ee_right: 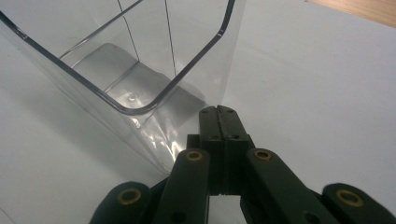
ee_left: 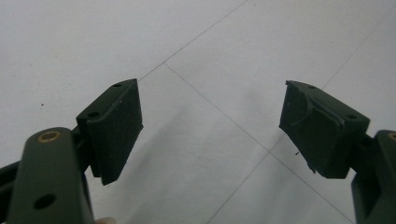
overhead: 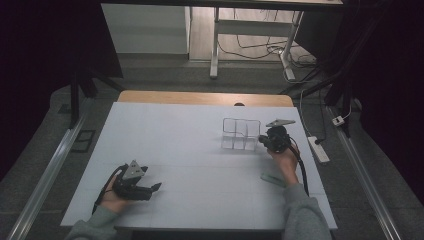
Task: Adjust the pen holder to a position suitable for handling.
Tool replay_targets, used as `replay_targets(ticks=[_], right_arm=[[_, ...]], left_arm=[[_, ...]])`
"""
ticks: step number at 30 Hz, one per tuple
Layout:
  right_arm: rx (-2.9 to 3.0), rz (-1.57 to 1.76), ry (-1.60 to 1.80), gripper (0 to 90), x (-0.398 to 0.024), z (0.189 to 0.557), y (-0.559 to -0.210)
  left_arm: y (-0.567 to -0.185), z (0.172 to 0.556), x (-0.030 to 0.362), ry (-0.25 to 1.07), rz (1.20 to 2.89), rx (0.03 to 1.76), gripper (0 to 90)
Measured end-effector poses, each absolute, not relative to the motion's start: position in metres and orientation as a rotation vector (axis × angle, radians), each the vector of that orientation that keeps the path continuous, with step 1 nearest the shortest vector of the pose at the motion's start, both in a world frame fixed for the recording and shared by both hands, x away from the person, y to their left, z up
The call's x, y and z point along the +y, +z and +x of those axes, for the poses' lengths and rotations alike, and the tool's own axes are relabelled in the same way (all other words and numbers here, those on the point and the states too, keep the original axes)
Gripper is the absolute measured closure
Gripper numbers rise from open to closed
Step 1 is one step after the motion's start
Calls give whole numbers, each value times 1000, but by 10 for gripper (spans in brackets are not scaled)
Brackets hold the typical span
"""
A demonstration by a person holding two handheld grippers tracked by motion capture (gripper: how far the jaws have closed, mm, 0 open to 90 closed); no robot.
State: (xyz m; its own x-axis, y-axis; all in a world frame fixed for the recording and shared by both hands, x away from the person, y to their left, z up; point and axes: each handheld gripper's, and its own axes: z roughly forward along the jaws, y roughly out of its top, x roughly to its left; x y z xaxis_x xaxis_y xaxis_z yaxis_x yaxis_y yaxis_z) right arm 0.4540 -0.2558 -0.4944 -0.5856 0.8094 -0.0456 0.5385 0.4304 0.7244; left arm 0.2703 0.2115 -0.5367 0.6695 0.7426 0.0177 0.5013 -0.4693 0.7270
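Note:
A clear plastic box [overhead: 241,134] with several compartments stands on the white table [overhead: 190,150], right of the middle. My right gripper [overhead: 261,142] sits at the box's right side. In the right gripper view its jaws [ee_right: 218,113] are pressed together with nothing between them. Their tips lie right by a rounded corner of the clear box [ee_right: 140,70], and I cannot tell whether they touch it. My left gripper [overhead: 153,189] rests low near the table's front left. Its jaws [ee_left: 212,121] stand wide apart over bare table.
A flat pale green piece [overhead: 273,178] lies on the table beside the right forearm. A wooden table edge [overhead: 205,97] shows behind the white surface. A power strip [overhead: 318,148] and cables lie on the floor at the right.

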Motion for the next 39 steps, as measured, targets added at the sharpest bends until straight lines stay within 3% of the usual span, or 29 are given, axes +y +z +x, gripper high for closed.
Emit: replay_targets(ticks=[39], right_arm=[[2348,1064,985,900,-190,462,-498]], left_arm=[[-537,271,212,436,2171,953,211]])
